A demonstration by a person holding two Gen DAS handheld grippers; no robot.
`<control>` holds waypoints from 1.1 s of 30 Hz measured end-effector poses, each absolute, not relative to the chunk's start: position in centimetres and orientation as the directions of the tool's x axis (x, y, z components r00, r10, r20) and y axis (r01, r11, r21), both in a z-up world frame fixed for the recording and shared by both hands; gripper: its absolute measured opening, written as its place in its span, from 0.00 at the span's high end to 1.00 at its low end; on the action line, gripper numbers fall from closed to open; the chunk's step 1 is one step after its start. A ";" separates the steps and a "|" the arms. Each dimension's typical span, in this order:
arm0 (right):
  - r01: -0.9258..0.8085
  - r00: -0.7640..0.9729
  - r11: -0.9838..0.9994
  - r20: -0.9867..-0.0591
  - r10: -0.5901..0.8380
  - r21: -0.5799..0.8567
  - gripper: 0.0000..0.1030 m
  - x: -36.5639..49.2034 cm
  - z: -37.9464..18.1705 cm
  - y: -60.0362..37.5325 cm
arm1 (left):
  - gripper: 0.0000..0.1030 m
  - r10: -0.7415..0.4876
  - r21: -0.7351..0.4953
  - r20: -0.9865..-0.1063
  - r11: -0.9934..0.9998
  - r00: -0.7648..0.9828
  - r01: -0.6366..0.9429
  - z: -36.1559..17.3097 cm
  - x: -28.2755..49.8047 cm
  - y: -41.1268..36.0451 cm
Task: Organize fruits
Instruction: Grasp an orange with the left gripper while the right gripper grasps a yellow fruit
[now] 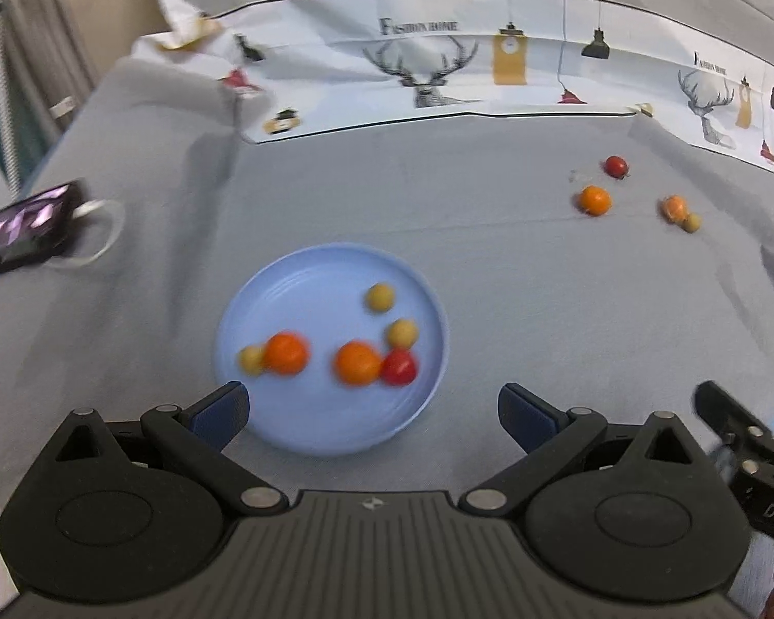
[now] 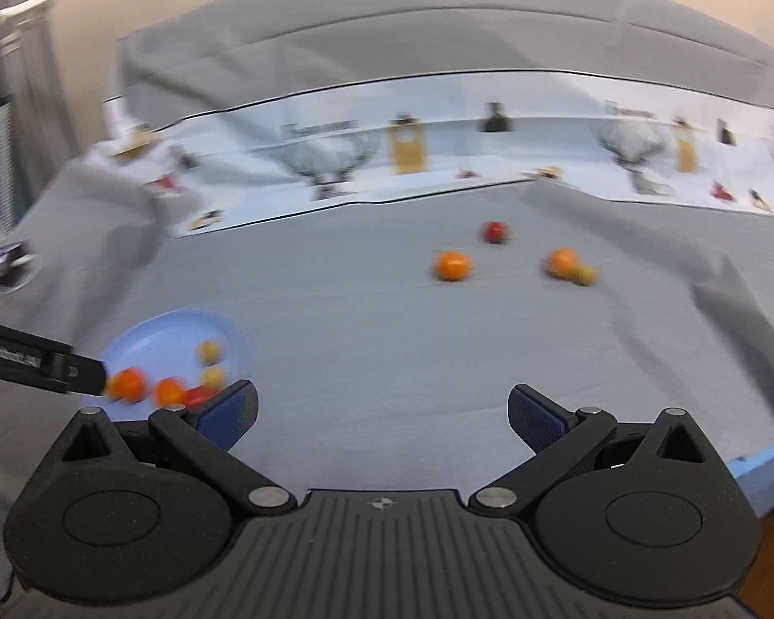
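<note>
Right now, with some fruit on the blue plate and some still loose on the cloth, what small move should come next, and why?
Probably move the right gripper, open and empty, forward toward the nearest loose orange fruit. Four fruits still lie on the grey cloth, off to the right of the blue plate, which already holds six. The left gripper, also open, hovers at the plate.

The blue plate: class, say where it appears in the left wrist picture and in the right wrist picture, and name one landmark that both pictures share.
Left wrist view: the blue plate lies low in the centre, just ahead of the open left claw, holding six fruits.
Right wrist view: the plate sits at the lower left, partly behind the right claw.
Shared landmark: the loose red fruit on the grey cloth, below the deer-print strip.
</note>
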State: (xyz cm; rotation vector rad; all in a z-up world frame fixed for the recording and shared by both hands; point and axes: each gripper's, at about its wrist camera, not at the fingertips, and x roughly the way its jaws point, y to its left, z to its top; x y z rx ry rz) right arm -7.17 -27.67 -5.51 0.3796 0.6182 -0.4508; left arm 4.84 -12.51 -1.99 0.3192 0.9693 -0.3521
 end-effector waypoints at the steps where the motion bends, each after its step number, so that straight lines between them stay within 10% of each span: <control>1: 0.534 0.714 0.822 -0.628 -0.310 0.200 0.01 -7.1 -6.0 -28.9 | 0.00 -0.153 0.103 -0.845 0.894 0.513 0.436 -2.2 5.4 -13.4; 12: 0.741 0.566 0.661 -0.641 -0.519 0.118 0.01 -2.3 -13.7 -46.0 | 0.00 -0.225 0.194 -0.799 0.781 0.557 0.593 -8.1 13.4 -31.8; 25: 0.656 0.564 0.754 -0.694 -0.447 0.048 0.01 7.3 -23.3 -55.9 | 0.01 -0.253 0.141 -0.866 0.704 0.431 0.697 -18.0 21.1 -45.6; 26: 0.640 0.578 0.767 -0.683 -0.447 0.040 0.11 7.3 -23.3 -55.8 | 0.03 -0.264 0.131 -0.865 0.703 0.427 0.699 -18.2 21.3 -45.9; 28: 0.609 0.600 0.793 -0.667 -0.441 0.024 0.46 7.2 -22.8 -55.2 | 0.52 -0.309 0.077 -0.860 0.709 0.406 0.701 -18.2 21.5 -45.7; 30: 0.610 0.585 0.792 -0.677 -0.447 0.004 0.73 7.0 -22.5 -54.6 | 0.53 -0.331 0.032 -0.863 0.720 0.383 0.693 -18.0 21.6 -45.1; 33: 0.653 0.566 0.755 -0.696 -0.443 0.051 0.73 6.1 -21.8 -54.5 | 0.53 -0.347 -0.010 -0.868 0.728 0.356 0.685 -17.5 21.3 -43.5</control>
